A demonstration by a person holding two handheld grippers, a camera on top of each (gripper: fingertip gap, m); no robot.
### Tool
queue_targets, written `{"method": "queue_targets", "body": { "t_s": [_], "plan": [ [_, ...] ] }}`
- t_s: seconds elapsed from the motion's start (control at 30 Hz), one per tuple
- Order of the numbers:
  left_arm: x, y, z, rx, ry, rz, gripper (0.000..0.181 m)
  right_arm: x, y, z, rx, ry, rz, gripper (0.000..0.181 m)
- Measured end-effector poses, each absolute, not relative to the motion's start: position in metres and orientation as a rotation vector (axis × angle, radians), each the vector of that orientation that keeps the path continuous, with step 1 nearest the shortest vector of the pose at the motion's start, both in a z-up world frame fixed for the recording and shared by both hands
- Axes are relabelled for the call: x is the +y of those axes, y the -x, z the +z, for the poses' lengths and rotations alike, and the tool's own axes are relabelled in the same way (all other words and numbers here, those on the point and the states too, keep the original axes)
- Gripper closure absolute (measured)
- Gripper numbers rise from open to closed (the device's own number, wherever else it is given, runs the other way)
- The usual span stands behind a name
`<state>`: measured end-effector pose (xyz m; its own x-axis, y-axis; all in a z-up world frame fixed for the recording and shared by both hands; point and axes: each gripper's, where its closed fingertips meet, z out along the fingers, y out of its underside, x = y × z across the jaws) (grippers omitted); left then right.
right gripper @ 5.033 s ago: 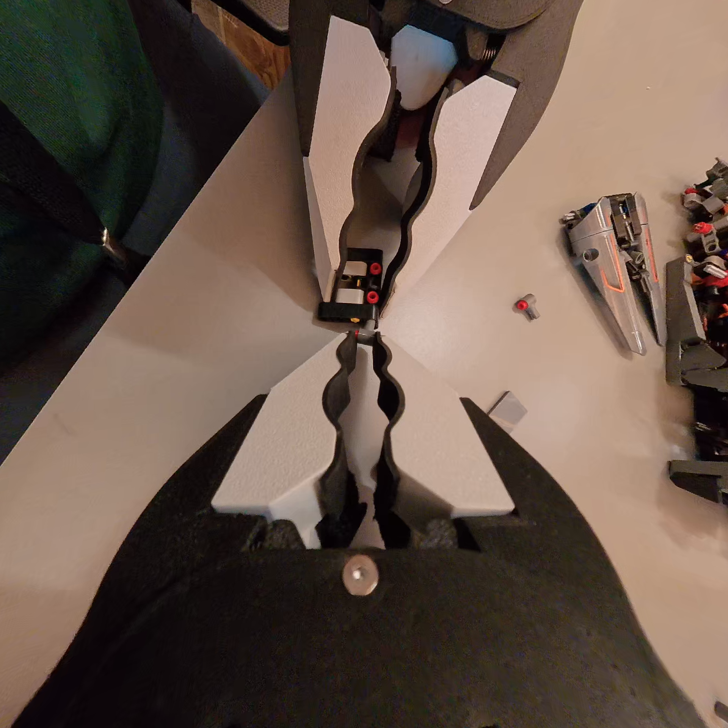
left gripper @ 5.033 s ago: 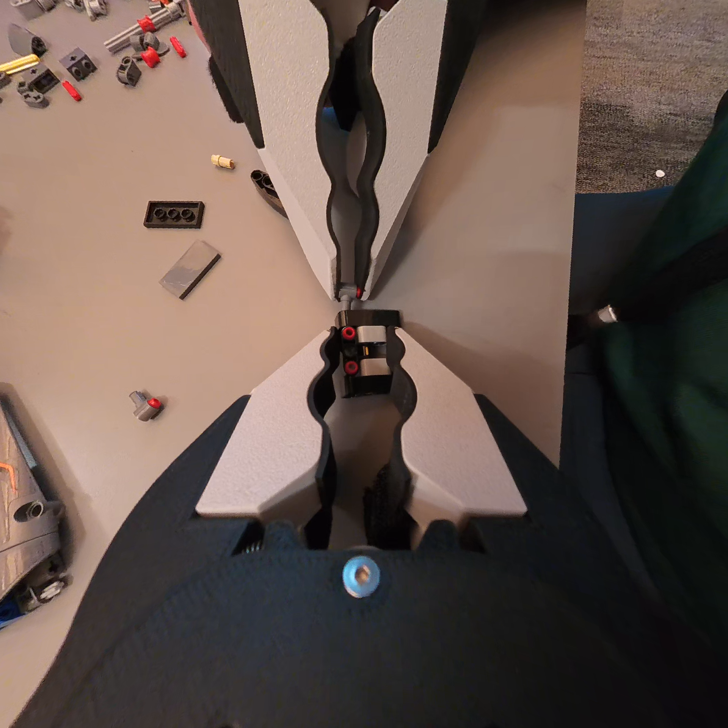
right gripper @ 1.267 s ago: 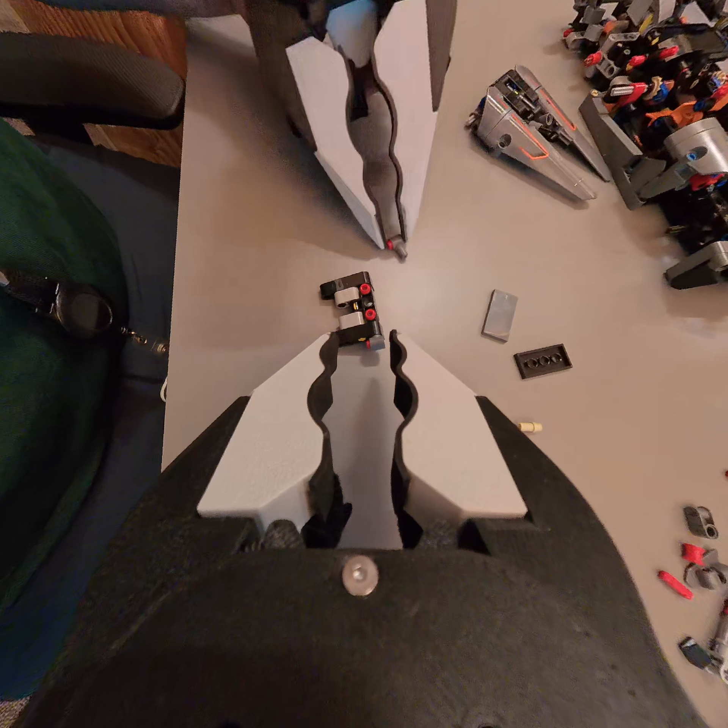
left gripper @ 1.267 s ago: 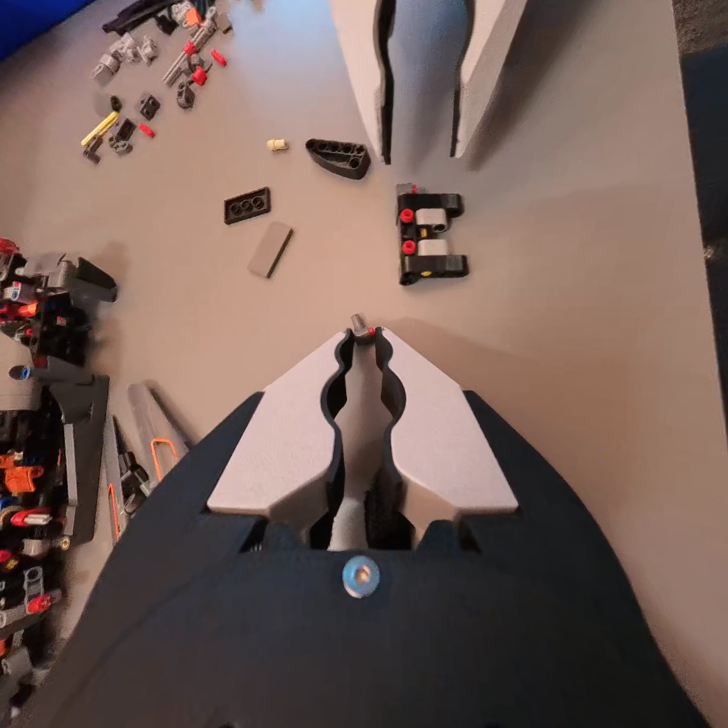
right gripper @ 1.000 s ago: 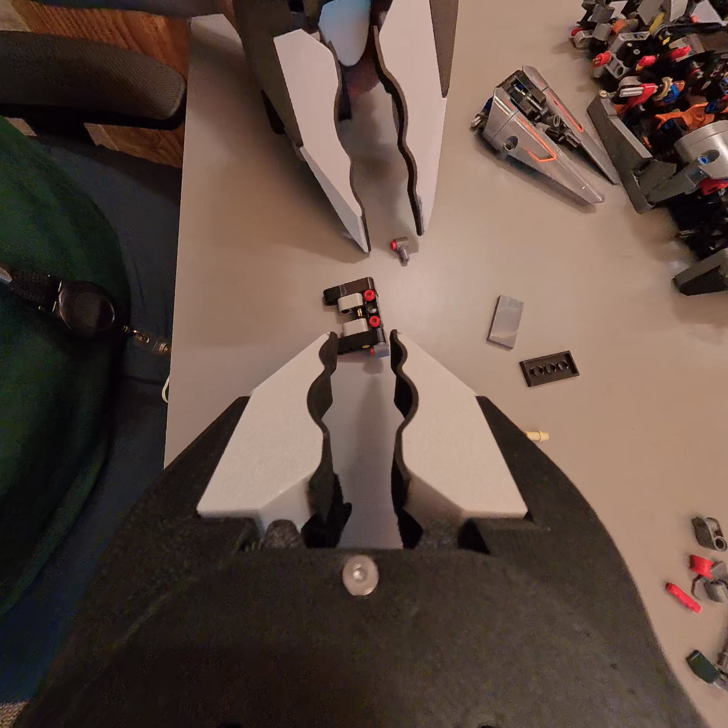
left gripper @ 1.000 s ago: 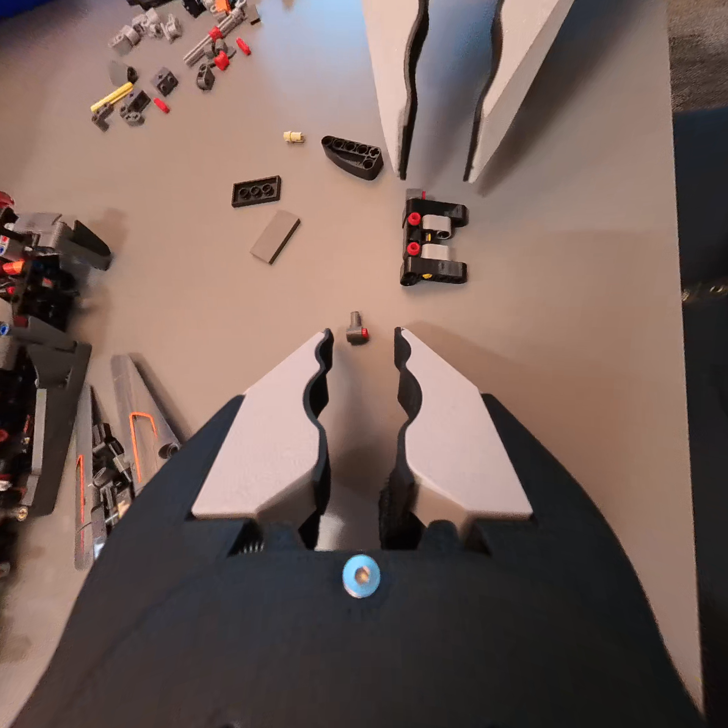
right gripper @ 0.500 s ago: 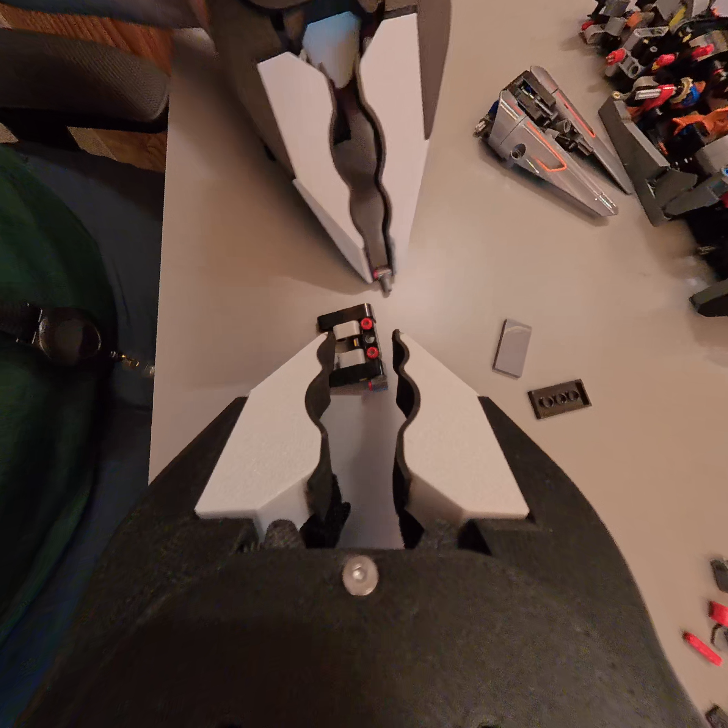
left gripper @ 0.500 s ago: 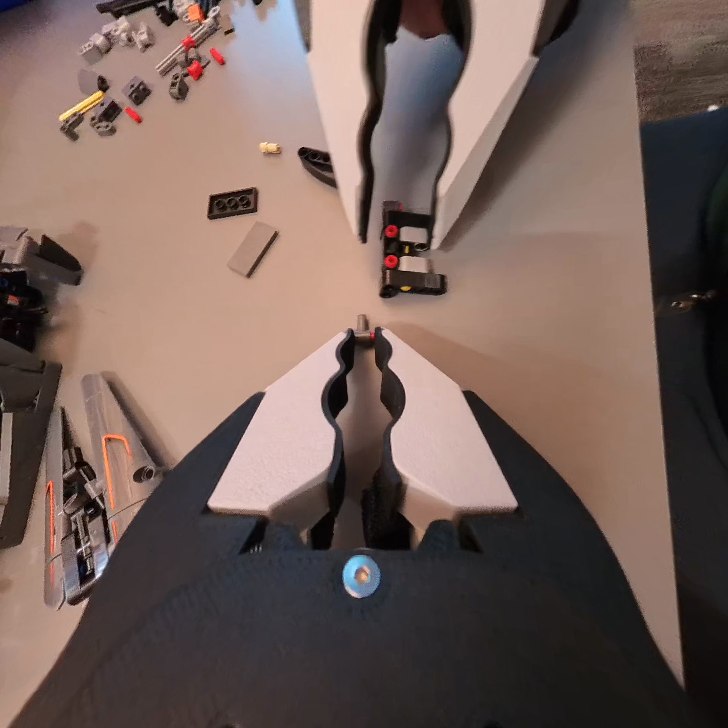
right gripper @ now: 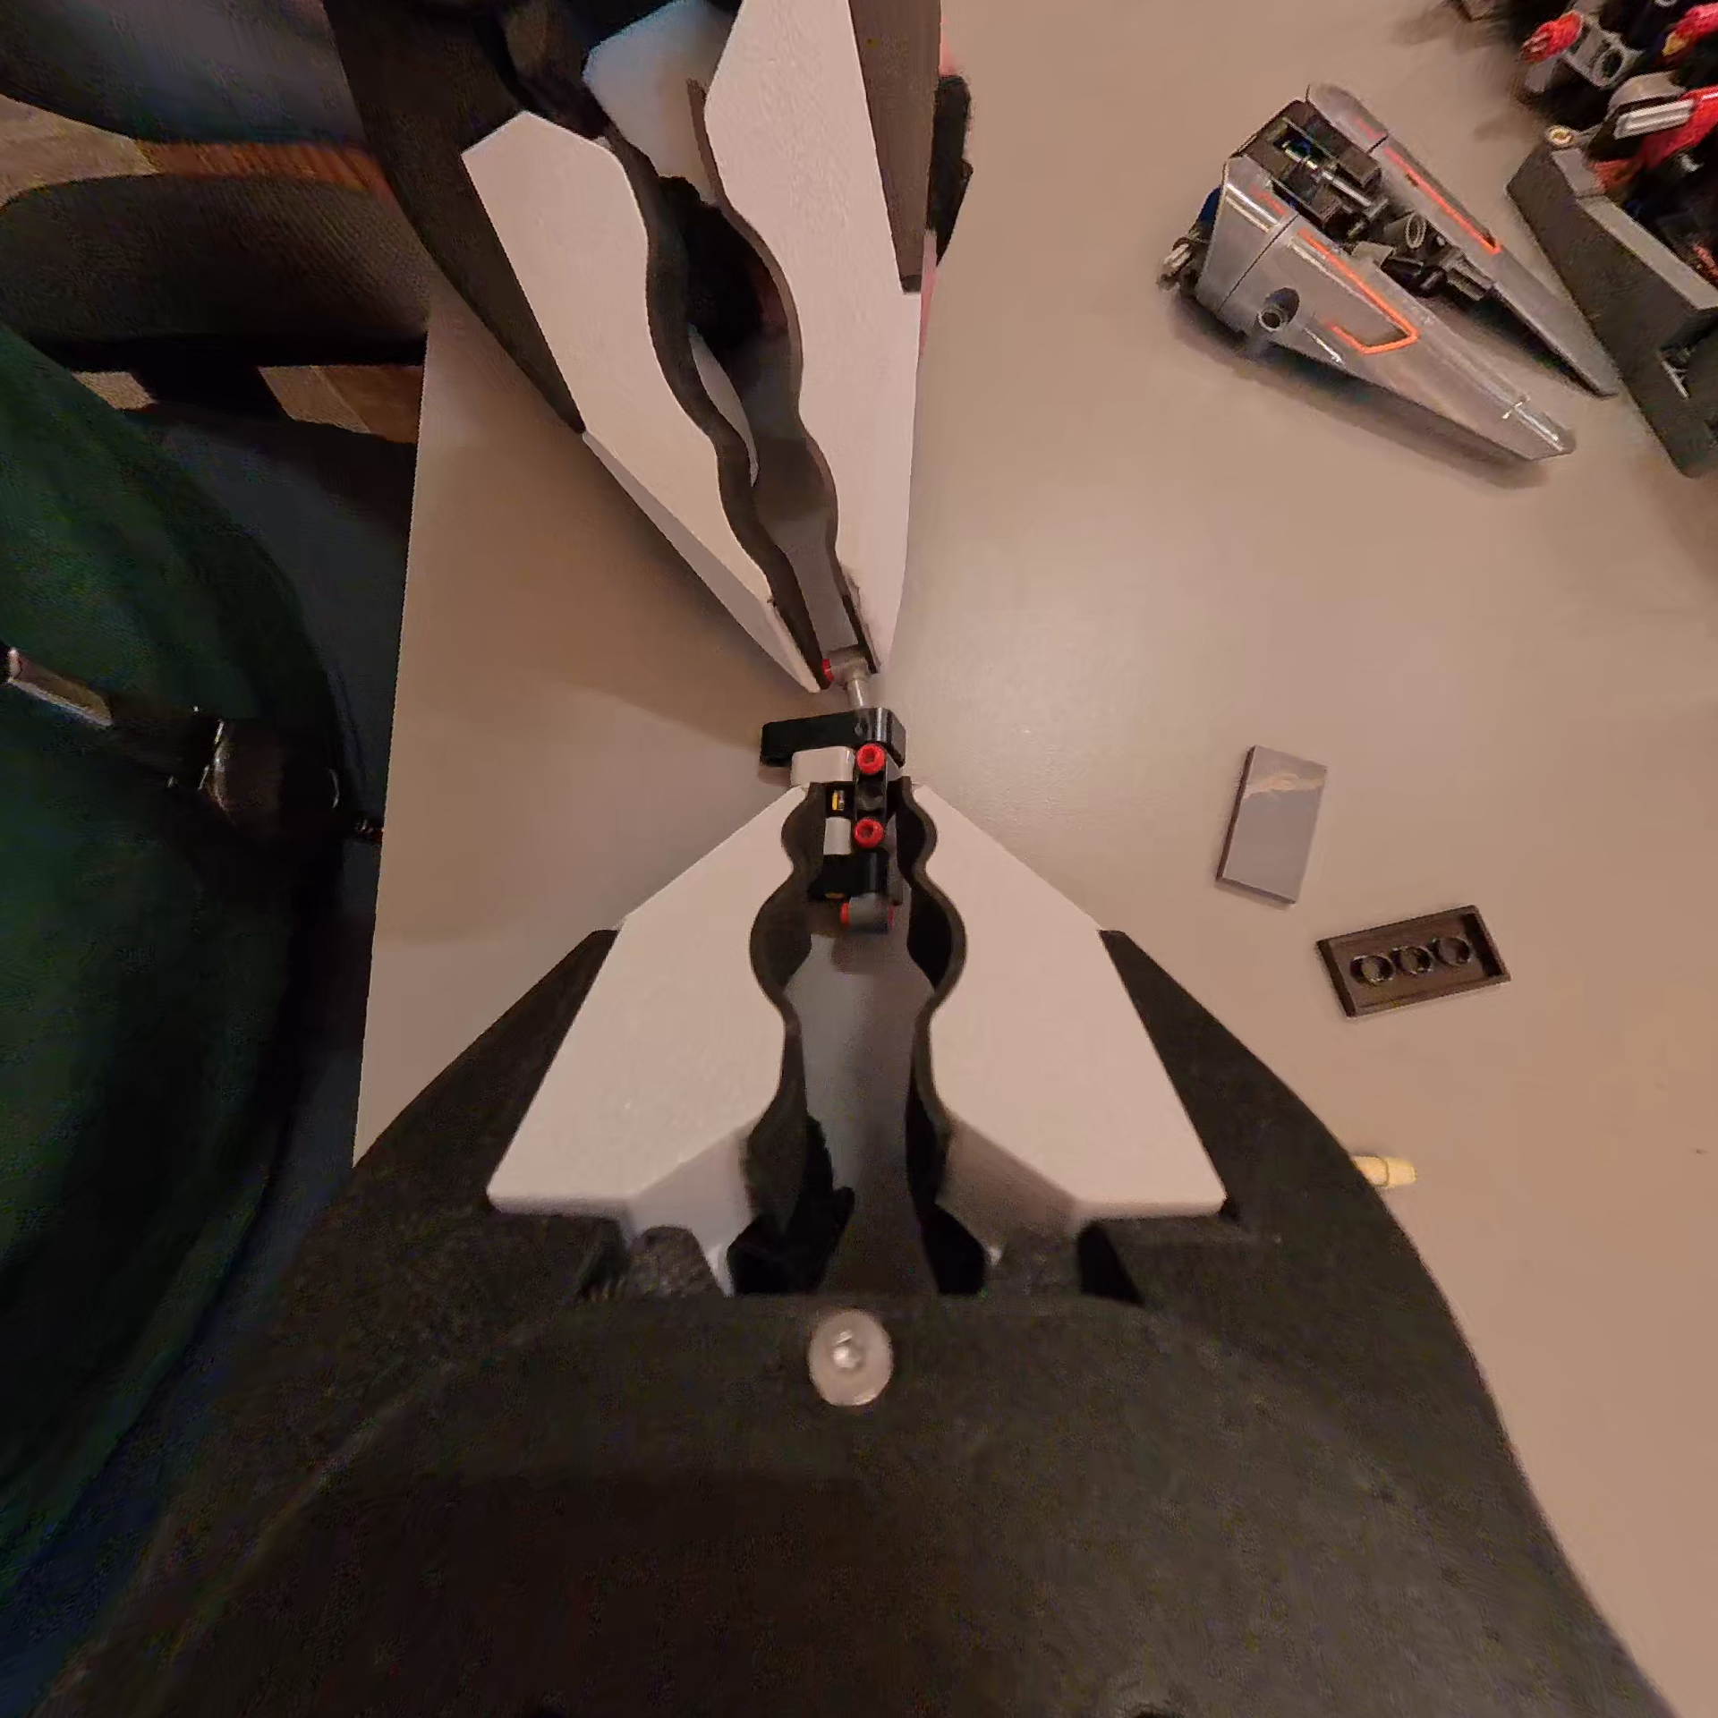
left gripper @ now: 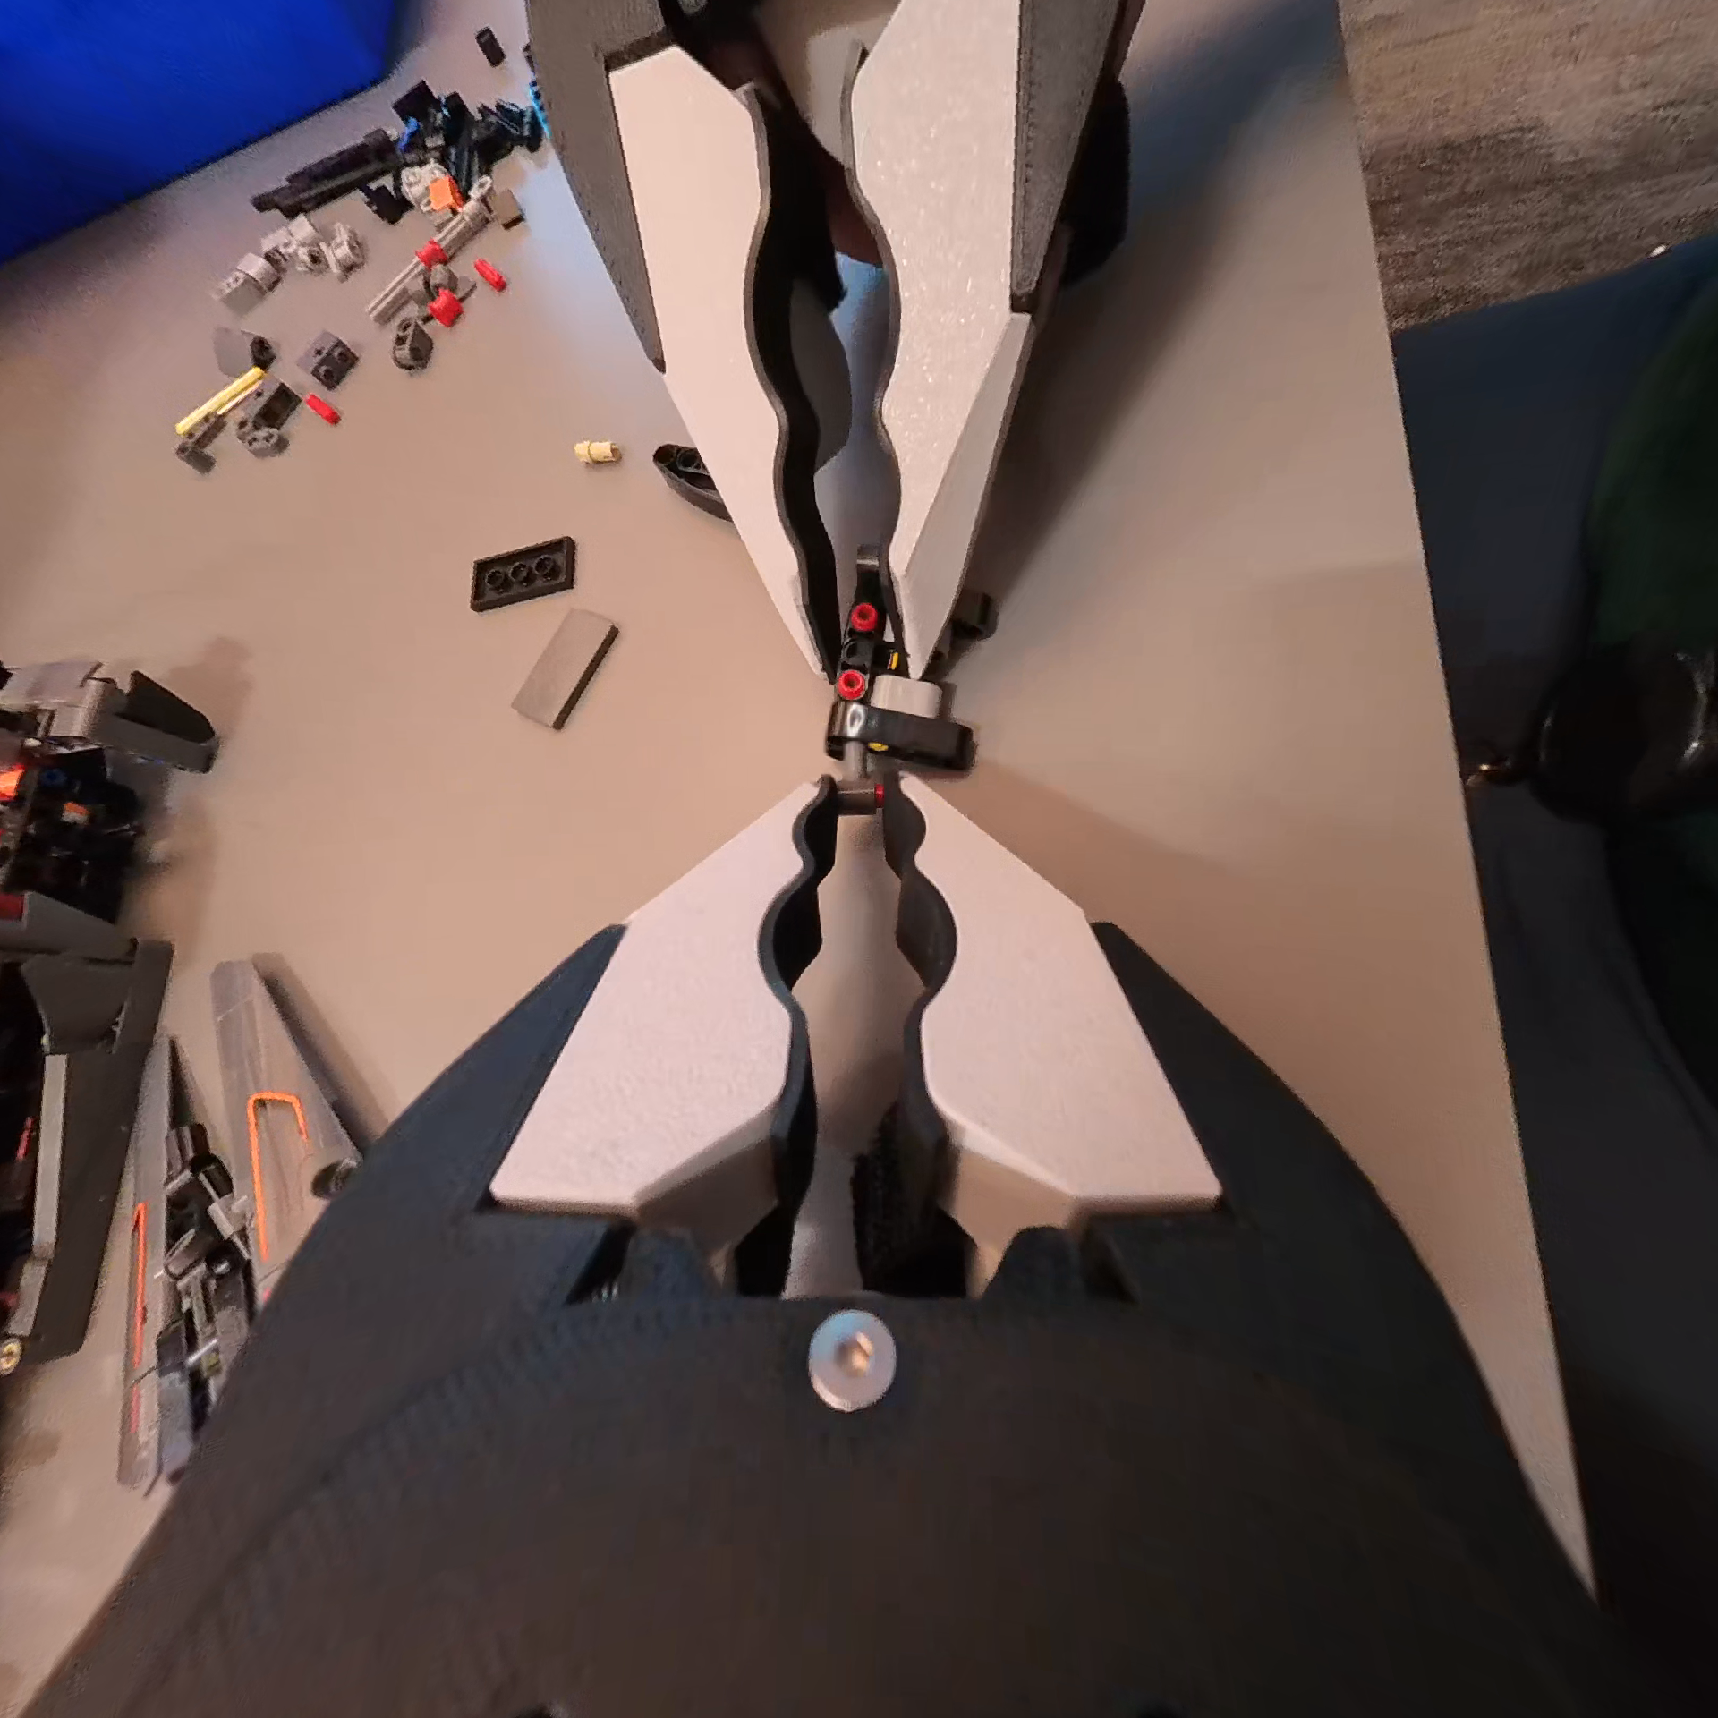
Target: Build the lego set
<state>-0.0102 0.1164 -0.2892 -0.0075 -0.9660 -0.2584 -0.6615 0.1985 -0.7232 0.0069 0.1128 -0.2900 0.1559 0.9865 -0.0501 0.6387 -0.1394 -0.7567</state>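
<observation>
The small black and grey lego assembly with red pins sits clamped between the tips of my right gripper, its black end beam sticking out beyond the fingertips, above the surface. In the left wrist view the same assembly pokes out from that gripper's tips, facing me. My left gripper is narrowed onto a small grey connector with a red pin, whose grey stub points at the assembly's black beam and reaches its edge; I cannot tell whether it has entered a hole. The two grippers meet tip to tip near the surface's edge, beside a dark chair.

Farther out in the right wrist view, a flat grey tile and a black three-hole plate lie to the right, with a tan peg nearer me. A grey wedge-shaped build with orange lines lies far right. In the left wrist view, loose grey, red and yellow pieces are scattered at far left, and a curved black beam lies partly hidden behind the right gripper.
</observation>
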Motion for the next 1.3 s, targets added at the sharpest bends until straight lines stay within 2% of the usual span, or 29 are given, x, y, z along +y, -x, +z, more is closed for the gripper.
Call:
{"method": "queue_targets", "body": {
  "t_s": [1.3],
  "plan": [
    [0.1197, 0.0071, -0.2966, 1.907, 1.455, -0.577, 0.174, 0.1117, -0.0068, -0.2912, -1.583, 1.842, 0.843, 0.169]
  ]
}}
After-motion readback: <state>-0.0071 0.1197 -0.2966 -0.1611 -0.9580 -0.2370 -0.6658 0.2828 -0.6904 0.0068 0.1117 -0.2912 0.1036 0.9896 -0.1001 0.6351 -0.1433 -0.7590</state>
